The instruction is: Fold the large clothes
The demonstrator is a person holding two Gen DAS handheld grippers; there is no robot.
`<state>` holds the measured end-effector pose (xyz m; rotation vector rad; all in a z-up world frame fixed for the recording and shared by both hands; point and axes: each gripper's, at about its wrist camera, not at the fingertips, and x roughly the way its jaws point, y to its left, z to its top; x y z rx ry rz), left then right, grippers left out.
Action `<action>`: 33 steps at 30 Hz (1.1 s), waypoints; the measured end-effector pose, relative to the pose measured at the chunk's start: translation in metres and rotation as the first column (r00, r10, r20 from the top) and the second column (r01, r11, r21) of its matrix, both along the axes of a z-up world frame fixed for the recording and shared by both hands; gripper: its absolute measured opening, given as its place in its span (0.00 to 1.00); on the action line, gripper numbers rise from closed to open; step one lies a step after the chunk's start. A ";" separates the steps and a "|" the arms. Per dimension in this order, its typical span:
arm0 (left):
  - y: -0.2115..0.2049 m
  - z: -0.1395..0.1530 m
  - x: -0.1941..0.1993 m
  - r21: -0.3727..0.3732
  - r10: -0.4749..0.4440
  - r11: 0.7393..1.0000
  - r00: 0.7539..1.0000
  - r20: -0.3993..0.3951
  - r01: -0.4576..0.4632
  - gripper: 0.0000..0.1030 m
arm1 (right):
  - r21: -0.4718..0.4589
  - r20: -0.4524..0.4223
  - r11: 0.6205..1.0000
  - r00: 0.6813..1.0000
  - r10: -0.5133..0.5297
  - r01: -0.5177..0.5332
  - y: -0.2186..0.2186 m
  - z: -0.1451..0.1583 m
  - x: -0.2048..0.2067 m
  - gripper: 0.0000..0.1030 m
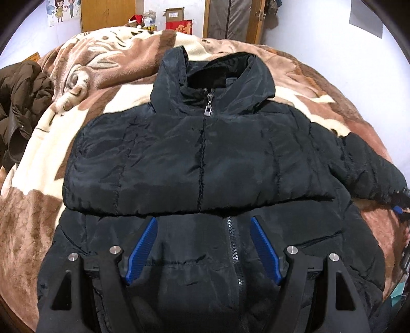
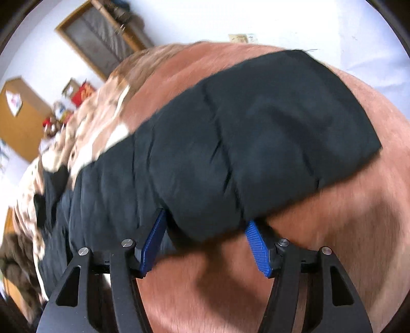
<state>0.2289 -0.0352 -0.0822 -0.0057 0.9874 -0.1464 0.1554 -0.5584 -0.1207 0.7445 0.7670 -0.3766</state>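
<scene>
A brown-and-cream plush blanket (image 1: 84, 84) covers the bed, with wooden cabinets (image 1: 107, 14) against the white wall behind. The black puffer jacket (image 1: 205, 158) lies front-up on it, zipped. The left gripper (image 1: 203, 249) hovers above its hem, fingers apart. The right gripper (image 2: 205, 243) is spread wide at what seems, through blur, the sleeve (image 2: 256, 133).

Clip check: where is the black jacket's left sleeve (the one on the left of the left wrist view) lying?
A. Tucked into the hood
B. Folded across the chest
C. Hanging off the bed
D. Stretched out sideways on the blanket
B: in the left wrist view the sleeve lies across the jacket front, its lower edge crossing the zipper.
</scene>
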 end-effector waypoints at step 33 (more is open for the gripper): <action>0.102 0.042 -0.052 -0.134 0.198 0.973 0.978 0.067 -0.188 0.74 | -0.261 0.085 0.734 0.742 0.665 -0.627 0.331 0.153 0.071 0.13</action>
